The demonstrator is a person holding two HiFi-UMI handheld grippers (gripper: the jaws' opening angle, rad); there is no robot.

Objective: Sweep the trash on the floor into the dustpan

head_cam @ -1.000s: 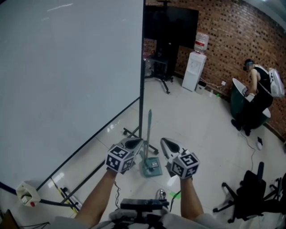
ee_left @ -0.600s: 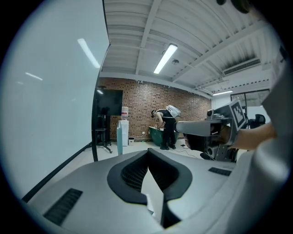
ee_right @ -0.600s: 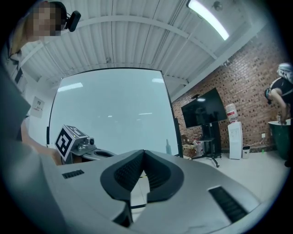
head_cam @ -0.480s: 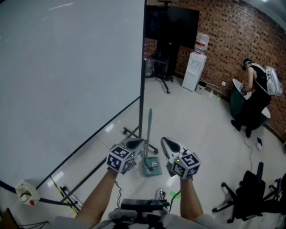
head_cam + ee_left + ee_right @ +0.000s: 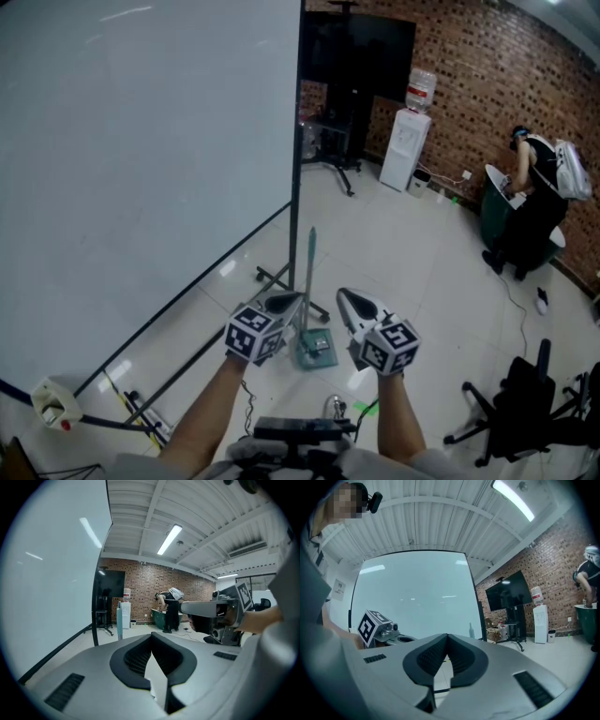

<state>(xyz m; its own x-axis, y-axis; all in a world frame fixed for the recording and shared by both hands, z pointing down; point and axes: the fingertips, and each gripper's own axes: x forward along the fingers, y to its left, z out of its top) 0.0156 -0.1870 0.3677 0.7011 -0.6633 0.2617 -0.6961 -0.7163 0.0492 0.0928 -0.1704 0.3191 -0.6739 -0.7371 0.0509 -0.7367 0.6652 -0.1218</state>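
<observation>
A green dustpan (image 5: 316, 351) stands on the pale tiled floor with its long handle (image 5: 309, 272) upright, just beyond and between my two grippers. My left gripper (image 5: 283, 302) is left of the handle, its jaws shut with nothing in them (image 5: 151, 638). The handle (image 5: 118, 620) shows as a teal post ahead in the left gripper view. My right gripper (image 5: 351, 300) hangs right of the dustpan, also shut and empty (image 5: 446, 640). A small pale scrap (image 5: 362, 380) and a green bit (image 5: 368, 409) lie on the floor under the right gripper.
A large white screen (image 5: 141, 169) on a black stand fills the left, its feet (image 5: 272, 278) reaching out by the dustpan. At the back are a TV stand (image 5: 352, 66) and a water dispenser (image 5: 405, 150). A person (image 5: 539, 202) bends over a green bin; an office chair (image 5: 525, 408) stands right.
Both grippers and the dustpan have kept their places. Only the person at the far right has shifted a little.
</observation>
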